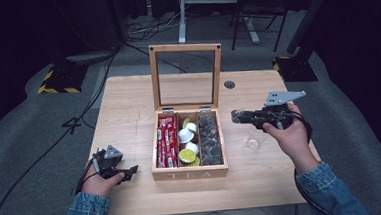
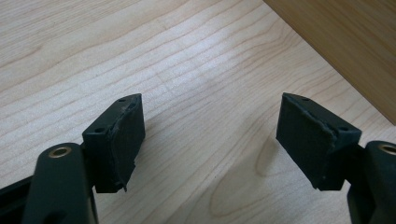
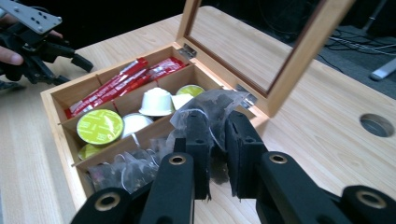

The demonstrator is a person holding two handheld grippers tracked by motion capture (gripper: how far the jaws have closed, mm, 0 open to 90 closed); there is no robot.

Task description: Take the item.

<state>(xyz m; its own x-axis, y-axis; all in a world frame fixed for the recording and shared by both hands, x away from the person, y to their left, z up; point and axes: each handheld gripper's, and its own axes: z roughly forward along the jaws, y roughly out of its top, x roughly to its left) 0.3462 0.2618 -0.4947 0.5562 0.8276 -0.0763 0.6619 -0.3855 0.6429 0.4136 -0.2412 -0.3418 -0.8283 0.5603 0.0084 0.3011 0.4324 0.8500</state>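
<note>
- Clear plastic sachet [image 3: 212,109] sits pinched between the pads of the right tool [image 3: 217,158], which is clenched on it; dark contents show through the film.
- Seen from above, the right tool [image 1: 236,116] hangs over the tabletop [image 1: 129,121] just beside the right edge of the box [image 1: 190,173], above the level of its compartments.
- Wooden box stands mid-tabletop, its glass lid [image 1: 186,76] propped upright at the back.
- Three compartments run front to back: red sticks [image 1: 166,141] on the left, capsules [image 1: 186,135] in white and green in the middle, more sachets [image 1: 210,139] on the right.
- Left tool [image 1: 132,169] lies low near the box's front left corner, close to it but apart; a hand [image 1: 100,183] in a denim sleeve holds it.
- Left tool [image 2: 210,140] is released, its jaws wide apart, with bare wood between the pads and nothing in them.
- One small clear object [image 1: 252,143] rests on the tabletop under the right hand [image 1: 293,134]; what it is cannot be told.
</note>
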